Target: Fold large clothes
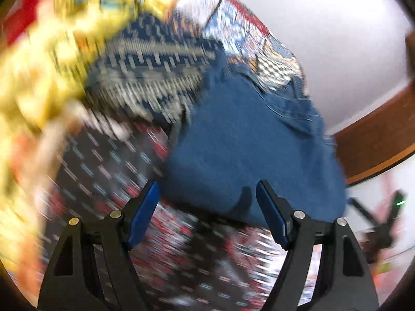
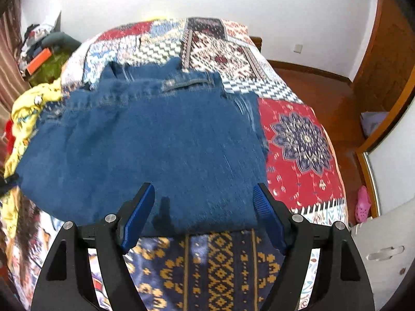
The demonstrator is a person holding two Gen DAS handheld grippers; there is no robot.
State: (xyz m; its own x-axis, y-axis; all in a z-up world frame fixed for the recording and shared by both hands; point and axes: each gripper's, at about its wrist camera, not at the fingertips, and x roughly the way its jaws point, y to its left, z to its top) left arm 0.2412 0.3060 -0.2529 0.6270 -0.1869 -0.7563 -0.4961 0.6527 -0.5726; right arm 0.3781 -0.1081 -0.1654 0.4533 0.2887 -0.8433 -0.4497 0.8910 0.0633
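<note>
Blue jeans (image 2: 155,140) lie folded into a broad block on the patchwork bedspread (image 2: 301,140), waistband at the far side. My right gripper (image 2: 203,193) hovers over the near edge of the jeans, jaws wide apart, with nothing pinched between the blue pads (image 2: 140,215). The left wrist view is heavily blurred; there the jeans (image 1: 246,150) fill the middle right. My left gripper (image 1: 207,190) stands open just above their near edge, and its blue pads (image 1: 144,212) touch no cloth.
A yellow patterned garment (image 2: 26,114) lies bunched at the bed's left side, also large and blurred as the yellow garment (image 1: 33,83). Wooden floor (image 2: 324,90) and a pink slipper (image 2: 363,203) sit right of the bed. Clutter (image 2: 41,51) is piled at the far left.
</note>
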